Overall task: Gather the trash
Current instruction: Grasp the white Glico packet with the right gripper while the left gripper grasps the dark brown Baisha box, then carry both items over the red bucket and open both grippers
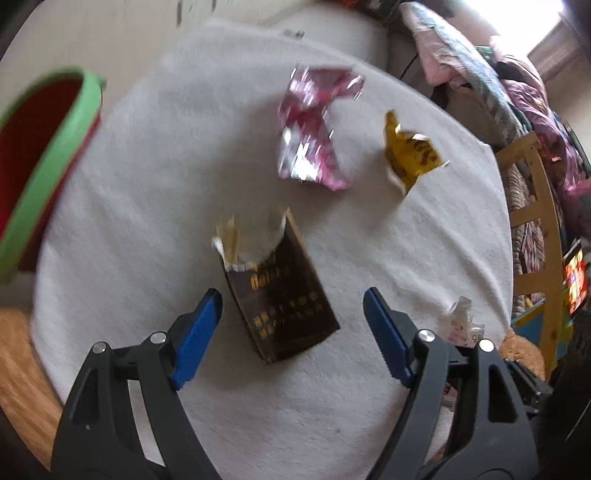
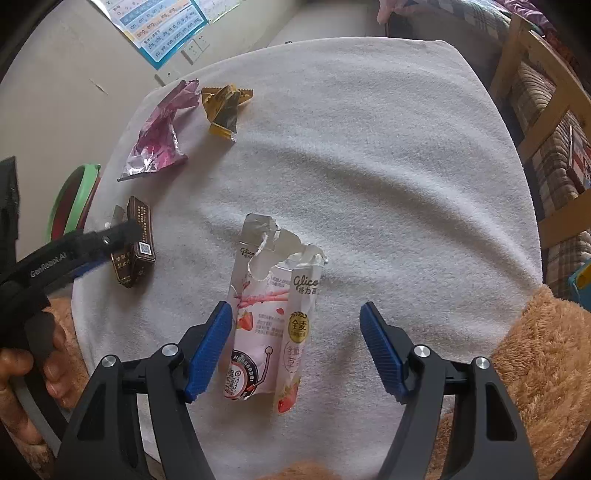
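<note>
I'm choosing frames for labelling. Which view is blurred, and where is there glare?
Left wrist view: motion-smeared, the dark brown box lettering unreadable, window at top right blown out. Right wrist view: sharp, print on the pink Glico packet legible, no strong glare; both bend at the edges.

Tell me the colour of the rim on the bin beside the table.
The bin's rim is bright green, around a red inside; it shows best in the left wrist view.

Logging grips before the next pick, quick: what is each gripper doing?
Left gripper: open, straddling the brown box.
Right gripper: open, over the pink Glico wrapper.
</note>
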### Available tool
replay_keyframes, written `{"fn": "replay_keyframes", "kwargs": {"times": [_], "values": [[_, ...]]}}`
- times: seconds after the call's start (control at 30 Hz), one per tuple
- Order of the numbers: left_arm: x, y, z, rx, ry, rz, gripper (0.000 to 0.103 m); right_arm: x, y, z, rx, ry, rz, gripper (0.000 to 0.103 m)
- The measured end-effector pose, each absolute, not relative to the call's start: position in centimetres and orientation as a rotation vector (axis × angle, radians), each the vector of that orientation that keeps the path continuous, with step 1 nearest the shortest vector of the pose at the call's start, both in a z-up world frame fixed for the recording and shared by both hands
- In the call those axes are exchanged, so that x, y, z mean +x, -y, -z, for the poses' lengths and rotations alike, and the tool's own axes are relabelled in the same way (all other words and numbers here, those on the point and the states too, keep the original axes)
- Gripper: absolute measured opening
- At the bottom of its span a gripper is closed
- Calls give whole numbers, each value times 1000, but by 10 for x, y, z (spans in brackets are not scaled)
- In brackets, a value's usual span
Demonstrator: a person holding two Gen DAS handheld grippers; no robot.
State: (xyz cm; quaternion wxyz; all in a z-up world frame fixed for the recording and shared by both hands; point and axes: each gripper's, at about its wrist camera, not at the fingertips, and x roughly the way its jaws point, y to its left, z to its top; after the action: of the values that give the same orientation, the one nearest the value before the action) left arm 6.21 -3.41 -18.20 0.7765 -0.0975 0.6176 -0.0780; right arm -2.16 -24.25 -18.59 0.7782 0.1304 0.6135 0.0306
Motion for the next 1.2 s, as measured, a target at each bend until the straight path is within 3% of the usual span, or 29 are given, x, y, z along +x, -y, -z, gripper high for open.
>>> {"fn": "replay_keyframes", "kwargs": {"times": [0.17, 0.2, 0.23, 0.3, 0.47, 0.5, 0.57, 1.2], "values": [[59, 34, 182, -215, -1353, 169, 74, -21, 243, 187, 274, -1326, -63, 69], [60, 35, 182, -212, -1352, 174, 70, -21, 242, 188, 269, -1329, -64, 69], [60, 36, 182, -203, -1353, 177, 60, -21, 241, 188, 264, -1332, -66, 69], [59, 37, 182, -186, -1353, 181, 56, -21, 239, 188, 258, -1331, -69, 69], [57, 33, 177, -194, -1337, 192, 49, -21, 235, 186, 262, -1317, -80, 47], [59, 32, 175, -191, -1332, 194, 48, -21, 235, 184, 264, -1306, -83, 38], [59, 31, 169, -182, -1313, 198, 48, -21, 236, 180, 258, -1286, -76, 34], [66, -14, 111, -180, -1140, 150, 48, -19, 217, 163, 181, -1218, -117, 34]]}}
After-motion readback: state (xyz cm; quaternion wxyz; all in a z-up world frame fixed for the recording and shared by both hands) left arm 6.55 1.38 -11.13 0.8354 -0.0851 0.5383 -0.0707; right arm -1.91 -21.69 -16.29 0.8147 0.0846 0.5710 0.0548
